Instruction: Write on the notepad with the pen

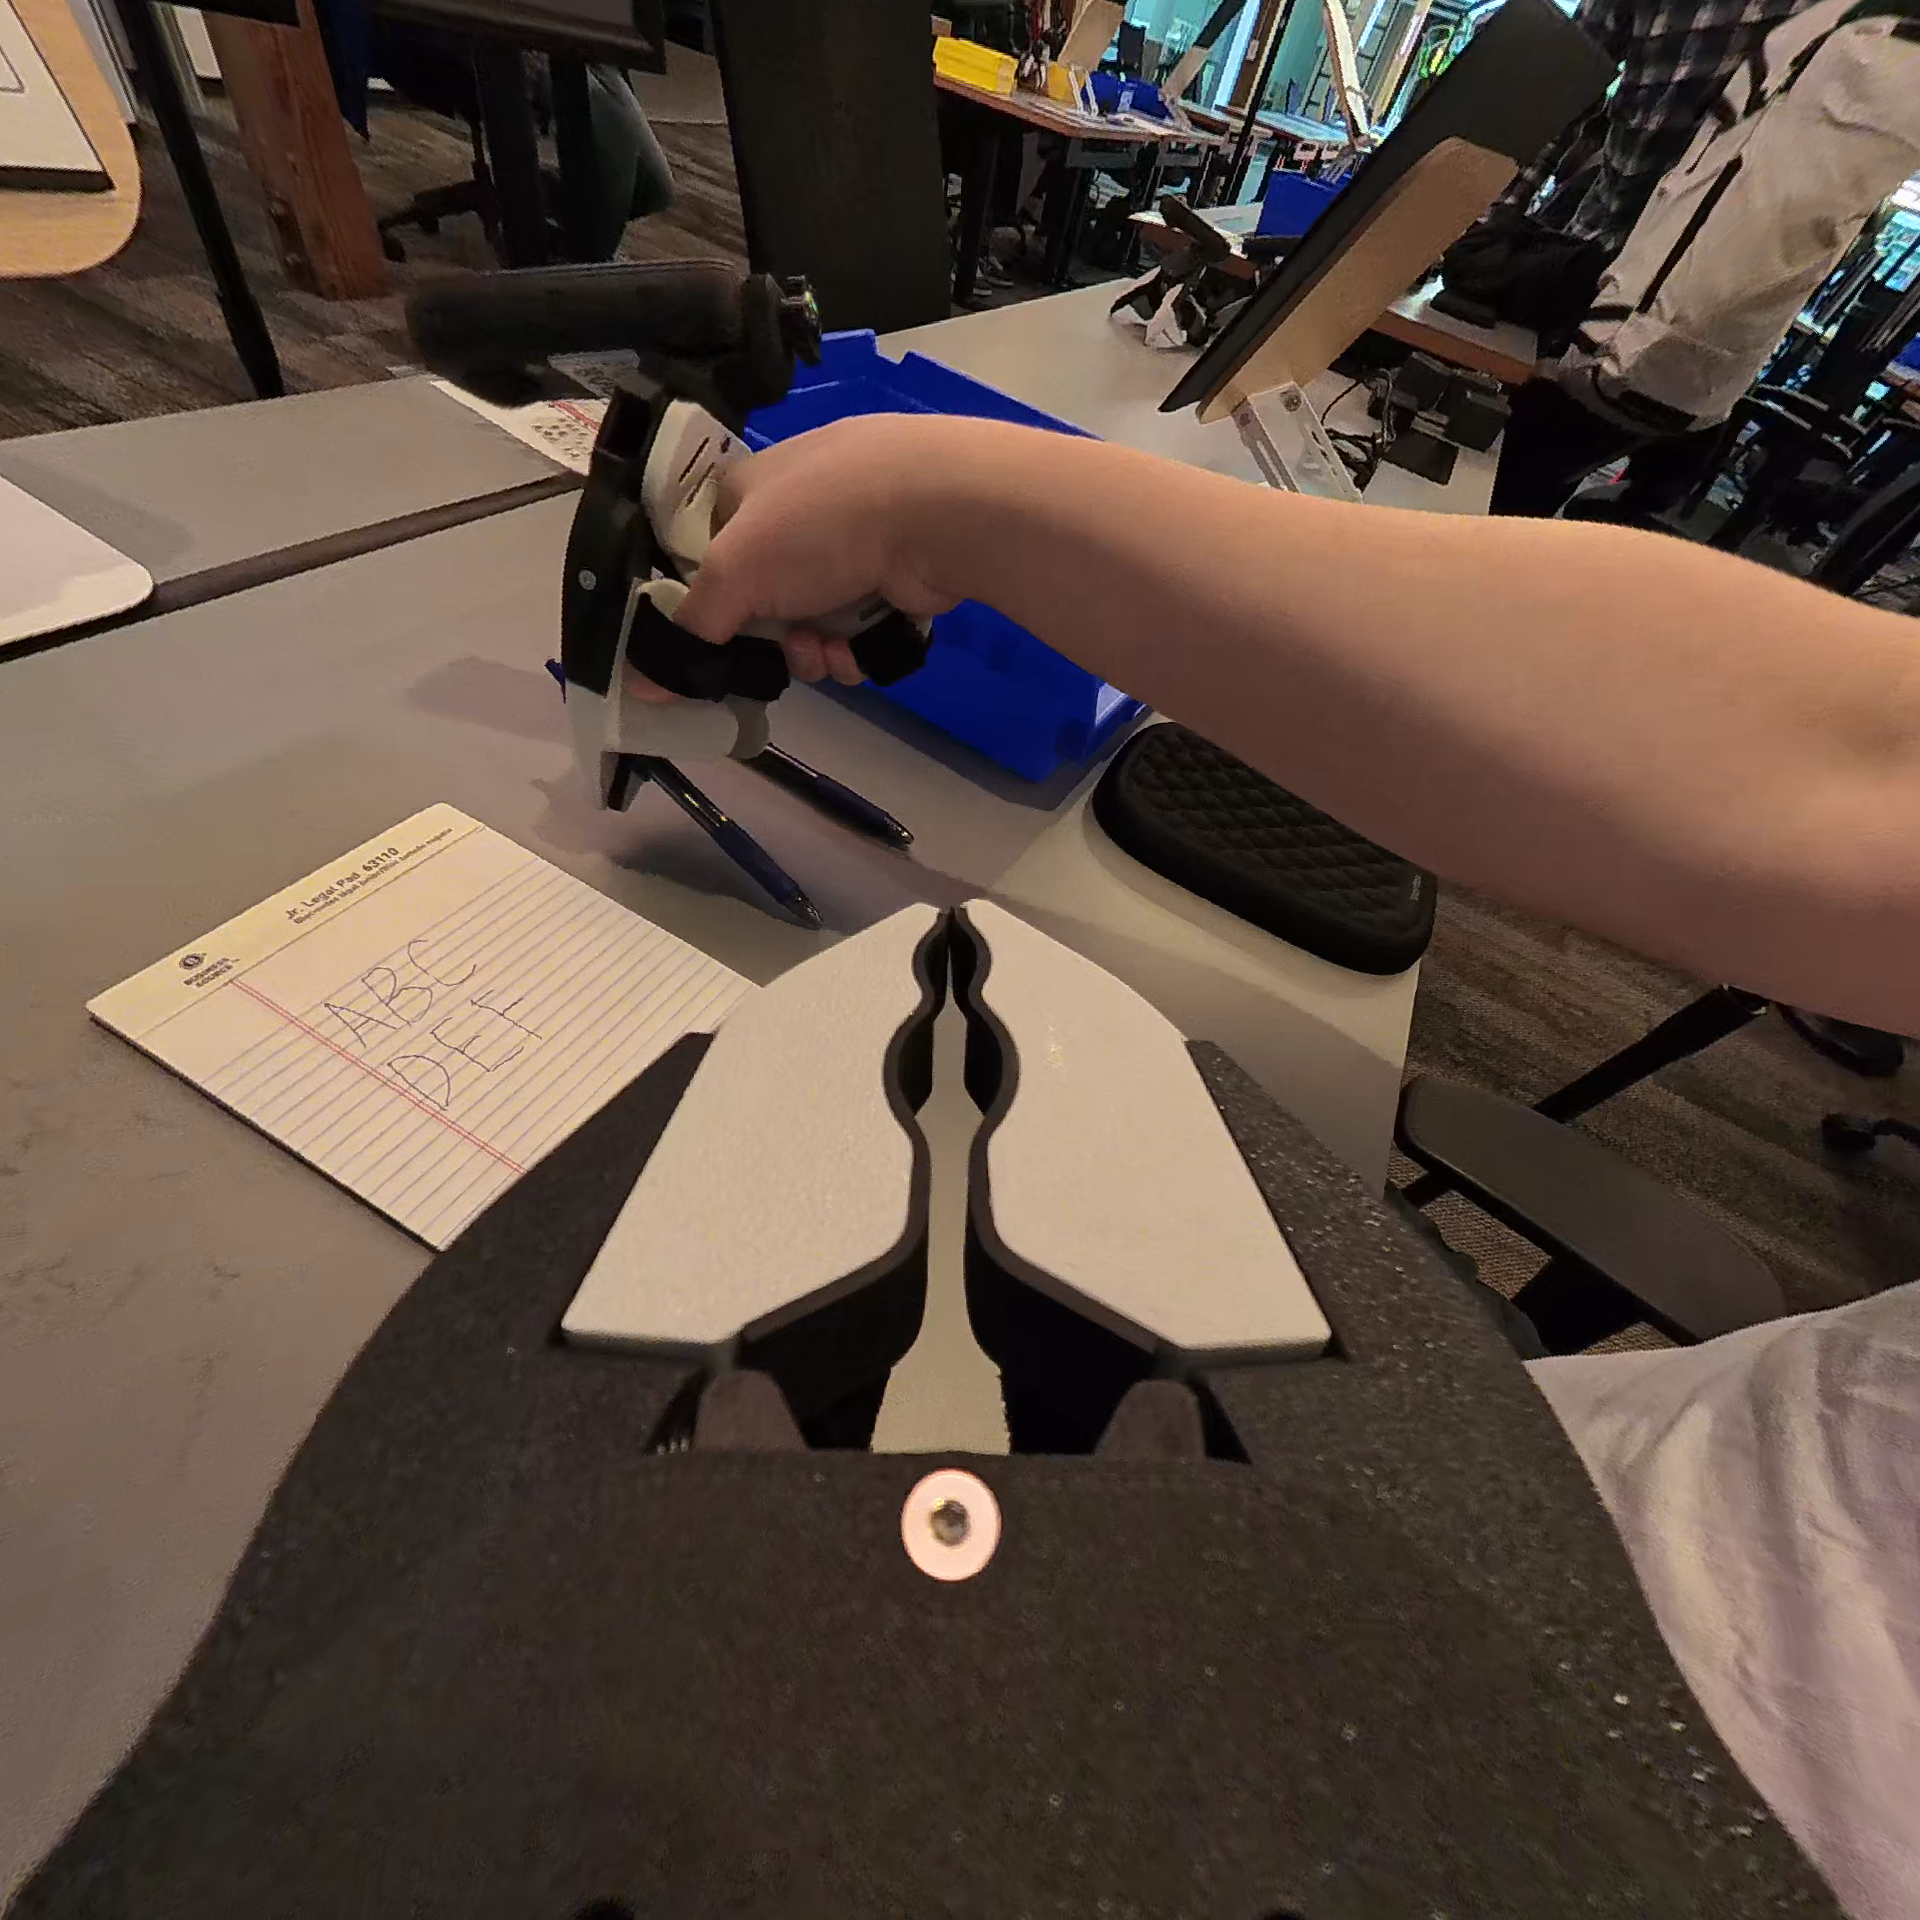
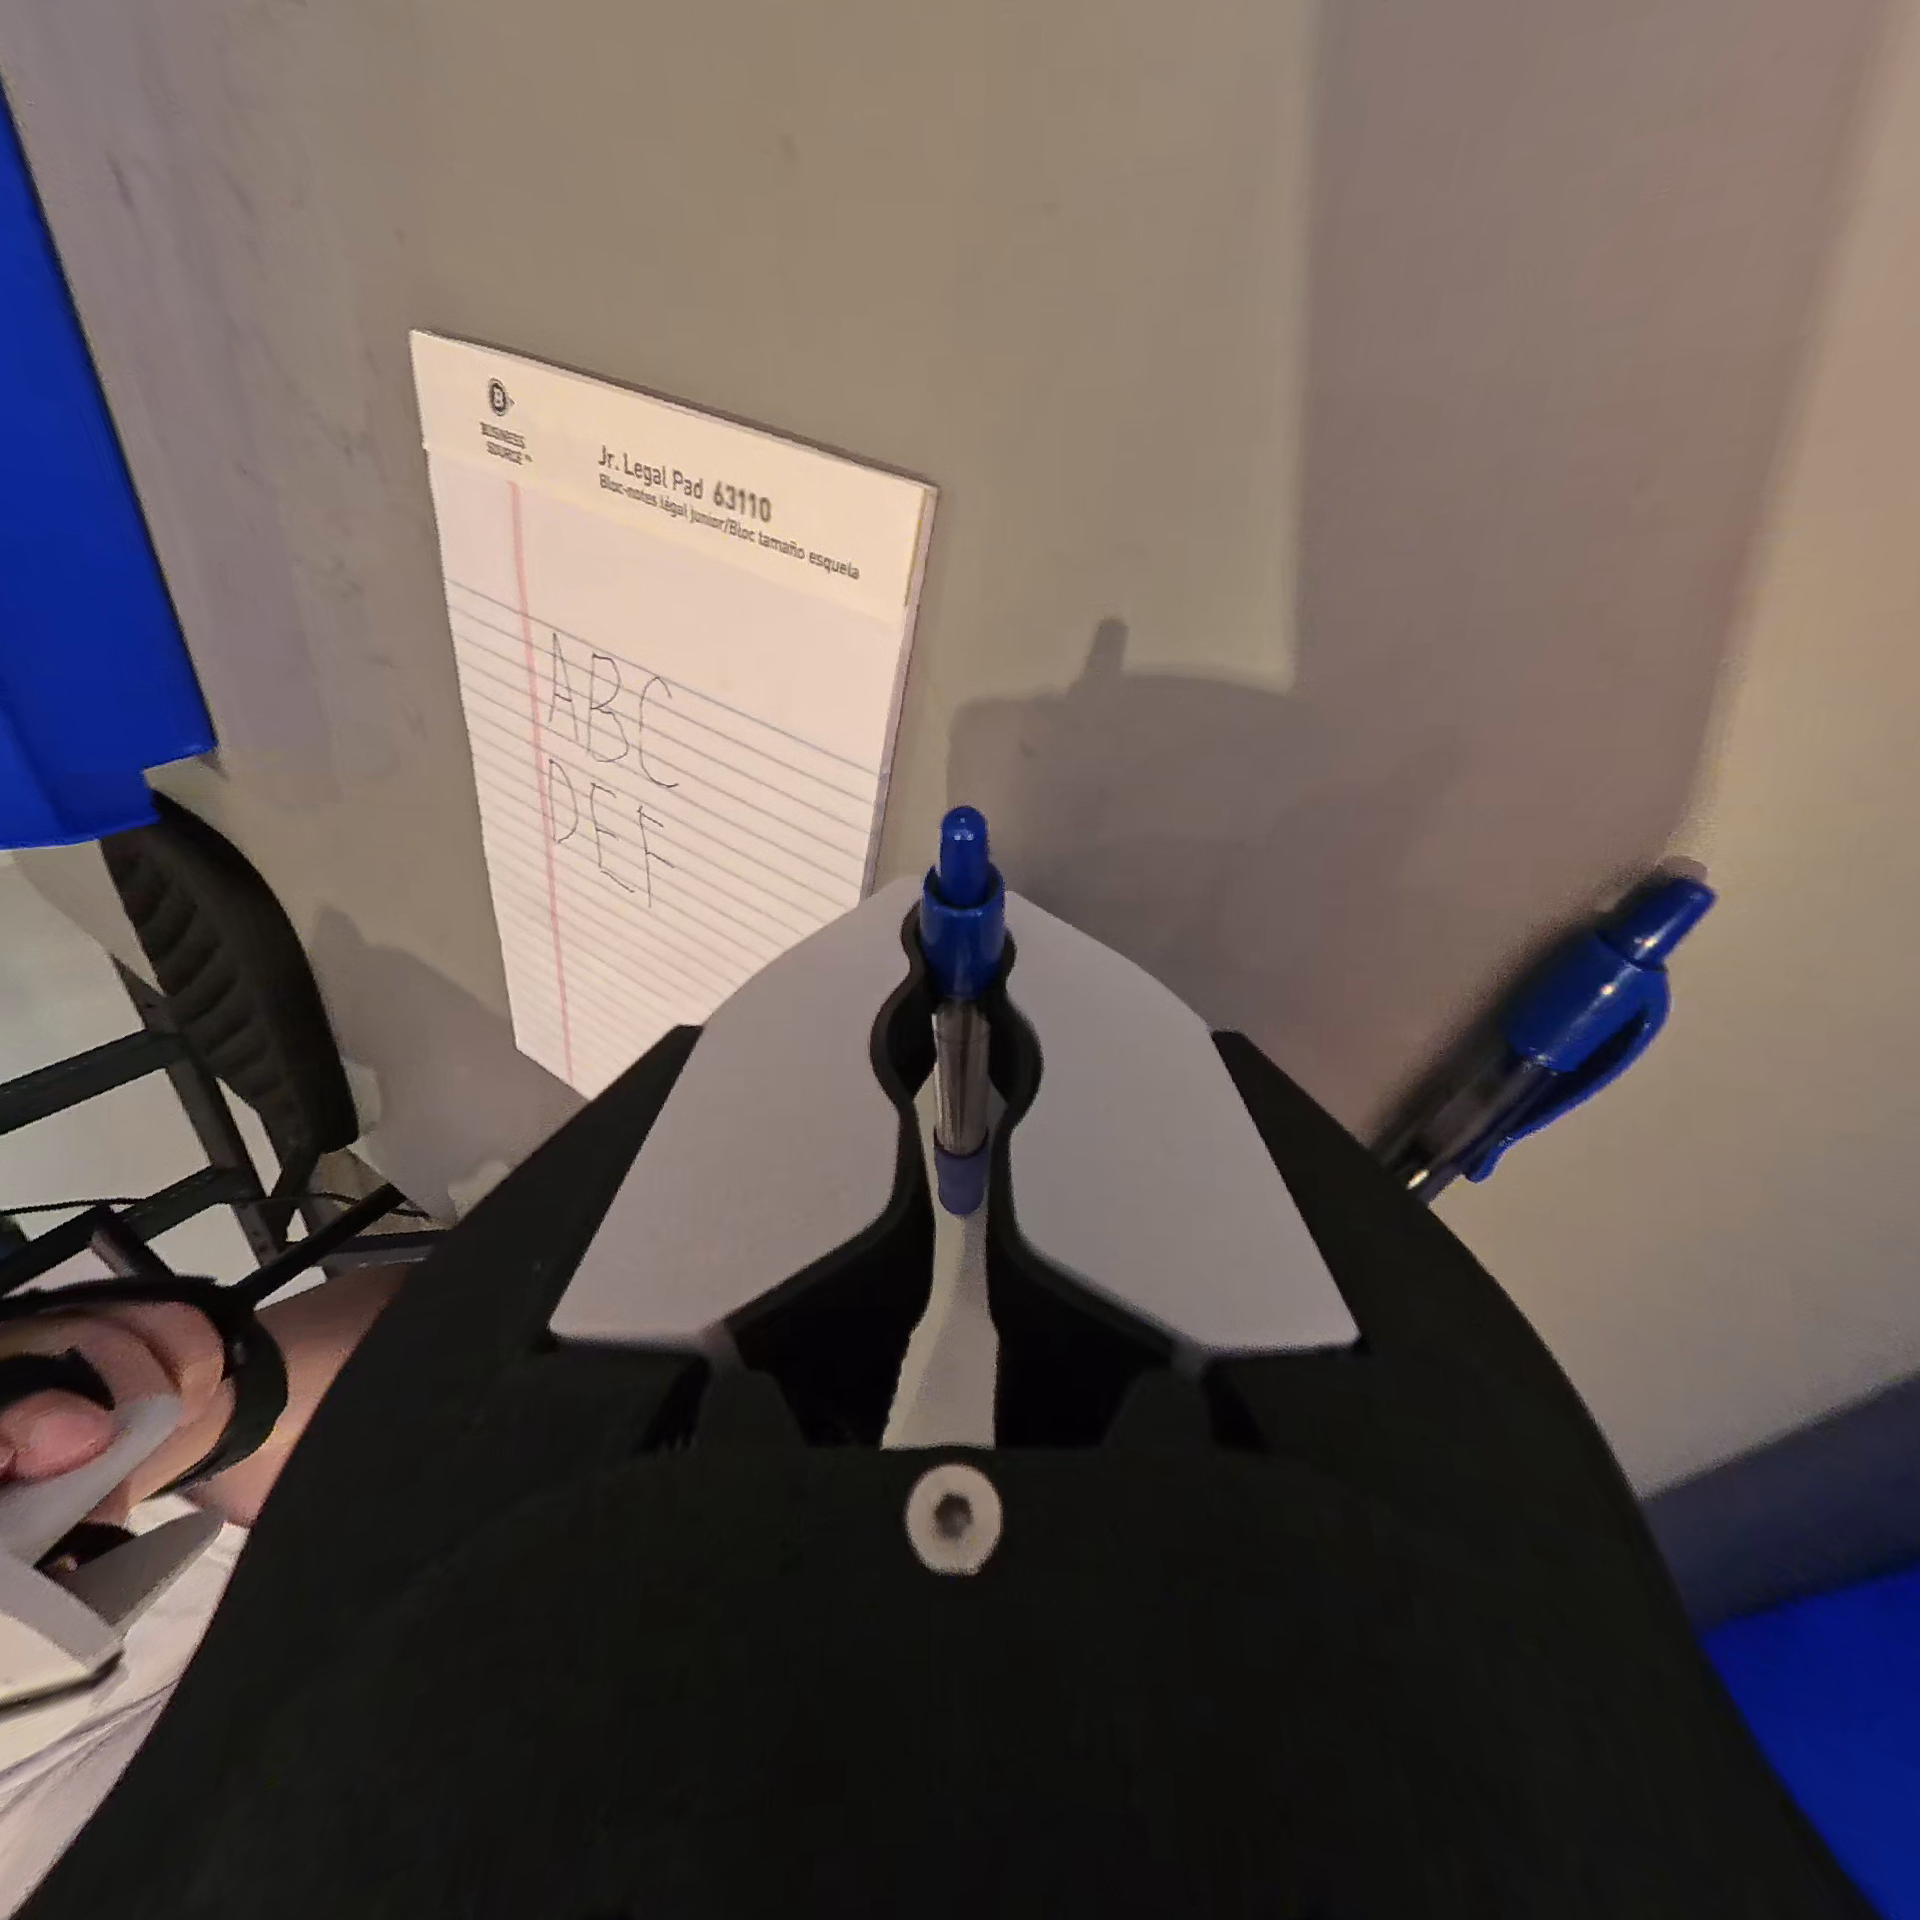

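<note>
A white lined notepad [image 1: 416, 1018] lies flat on the grey table [image 1: 208, 1351] and bears two rows of handwritten letters. It also shows in the right wrist view [image 2: 665, 675]. My right gripper [image 2: 961, 914] is shut on a blue pen [image 2: 961, 935], gripped in the groove of its fingers. In the left wrist view the right gripper [image 1: 623, 784] holds this pen [image 1: 727, 842] tilted, with its lower end near the table just right of the pad. My left gripper [image 1: 951, 920] is shut and empty, hovering right of the pad's near corner.
A second blue pen [image 1: 831, 795] [image 2: 1558, 1039] lies on the table beyond the held one. A blue bin [image 1: 935, 623] and a black quilted wrist rest [image 1: 1257, 842] sit to the right. The table edge and a chair arm [image 1: 1558, 1195] are at right. My right fingertips sit around 25 cm from my left ones.
</note>
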`<action>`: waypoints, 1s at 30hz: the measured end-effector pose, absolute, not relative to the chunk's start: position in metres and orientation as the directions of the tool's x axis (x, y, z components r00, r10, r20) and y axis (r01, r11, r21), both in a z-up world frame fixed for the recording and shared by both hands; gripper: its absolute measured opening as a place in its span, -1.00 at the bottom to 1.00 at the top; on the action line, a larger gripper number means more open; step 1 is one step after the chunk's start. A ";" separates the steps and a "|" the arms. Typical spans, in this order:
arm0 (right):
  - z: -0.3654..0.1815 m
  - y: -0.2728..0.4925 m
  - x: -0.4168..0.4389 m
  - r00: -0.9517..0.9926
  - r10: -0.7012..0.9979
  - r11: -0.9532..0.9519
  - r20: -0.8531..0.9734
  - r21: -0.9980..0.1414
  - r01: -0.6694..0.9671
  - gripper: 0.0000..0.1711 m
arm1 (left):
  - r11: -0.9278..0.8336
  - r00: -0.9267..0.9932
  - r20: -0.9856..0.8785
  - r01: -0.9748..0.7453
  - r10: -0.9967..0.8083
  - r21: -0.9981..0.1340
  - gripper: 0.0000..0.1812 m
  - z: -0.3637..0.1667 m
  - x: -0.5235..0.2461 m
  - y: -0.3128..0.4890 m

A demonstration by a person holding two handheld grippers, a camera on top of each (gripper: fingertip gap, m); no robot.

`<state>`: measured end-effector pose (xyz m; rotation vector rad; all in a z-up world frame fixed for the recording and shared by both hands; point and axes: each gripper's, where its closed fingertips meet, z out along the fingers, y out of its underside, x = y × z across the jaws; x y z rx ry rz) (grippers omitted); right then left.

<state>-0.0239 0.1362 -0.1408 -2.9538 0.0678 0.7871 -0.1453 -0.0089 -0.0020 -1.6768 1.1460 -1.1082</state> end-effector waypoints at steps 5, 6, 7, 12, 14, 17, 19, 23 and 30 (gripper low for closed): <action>-0.143 0.136 -0.025 0.890 -0.018 -0.996 -0.456 -0.069 -0.056 -0.95 | -0.259 0.203 0.211 -0.249 -0.956 -0.933 -1.00 -0.001 -0.147 -0.011; -0.144 0.137 -0.025 0.894 -0.017 -0.996 -0.447 -0.072 -0.055 -0.95 | -0.259 0.204 0.211 -0.248 -0.956 -0.933 -1.00 -0.001 -0.147 -0.011; -0.144 0.136 -0.025 0.898 -0.017 -0.996 -0.440 -0.072 -0.054 -0.95 | -0.260 0.206 0.212 -0.247 -0.955 -0.934 -1.00 -0.001 -0.148 -0.011; -0.148 0.136 -0.025 0.904 -0.029 -0.996 -0.427 -0.068 -0.064 -0.95 | -0.267 0.211 0.218 -0.241 -0.953 -0.933 -1.00 -0.001 -0.151 -0.011; -0.150 0.135 -0.024 0.905 -0.035 -0.996 -0.423 -0.062 -0.068 -0.95 | -0.265 0.211 0.217 -0.241 -0.953 -0.934 -1.00 -0.001 -0.151 -0.011; -0.152 0.136 -0.023 0.906 -0.042 -0.995 -0.421 -0.068 -0.077 -0.95 | -0.264 0.211 0.215 -0.241 -0.953 -0.934 -1.00 -0.001 -0.152 -0.012; -0.153 0.136 -0.021 0.909 -0.045 -0.994 -0.414 -0.068 -0.080 -0.95 | -0.266 0.211 0.217 -0.240 -0.953 -0.934 -1.00 0.000 -0.152 -0.012; -0.155 0.137 -0.019 0.911 -0.049 -0.993 -0.410 -0.079 -0.089 -0.95 | -0.269 0.217 0.219 -0.235 -0.951 -0.934 -1.00 -0.001 -0.155 -0.011; -0.155 0.137 -0.019 0.922 -0.047 -0.993 -0.384 -0.079 -0.084 -0.95 | -0.275 0.227 0.224 -0.227 -0.948 -0.934 -1.00 0.000 -0.159 -0.009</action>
